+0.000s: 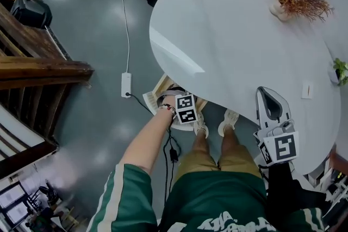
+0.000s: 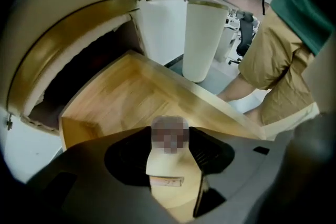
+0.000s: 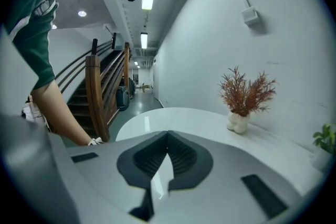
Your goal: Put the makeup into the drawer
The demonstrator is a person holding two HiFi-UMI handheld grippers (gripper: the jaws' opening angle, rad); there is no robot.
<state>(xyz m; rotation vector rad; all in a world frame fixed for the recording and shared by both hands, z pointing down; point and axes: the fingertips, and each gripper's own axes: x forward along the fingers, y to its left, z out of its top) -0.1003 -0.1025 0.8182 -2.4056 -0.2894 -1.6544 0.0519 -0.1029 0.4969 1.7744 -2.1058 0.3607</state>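
The makeup (image 2: 167,161), a small cream piece with a label strip near its wide end, sits clamped between the pads (image 2: 210,150) of the left gripper (image 2: 170,135). The jaws stand partly apart, pressing on its two sides. Its long axis runs along the fingers, and its narrow end pokes out past the tips. Straight ahead of those tips, and below them, is the open drawer (image 2: 121,97). The part of its wooden floor that shows is bare, and its front wall lies just off the fingers' right side. The makeup therefore hangs over the drawer's mouth but does not rest in it yet. As I judge it, the coming move is a short drop along the fingers' own line, then a release. The risk I see is the piece tipping over as it lands. Beyond the drawer stands the white leg (image 2: 202,39) of the table (image 1: 234,35). In the head view the left gripper (image 1: 186,108) is tucked under the table's edge, right at the drawer (image 1: 162,86), so it is much the nearer hand. The right gripper (image 3: 168,136) is well apart from the drawer, up over the tabletop. Its jaws meet at the tips with nothing between them, and they point toward a plant (image 3: 244,97) far ahead.
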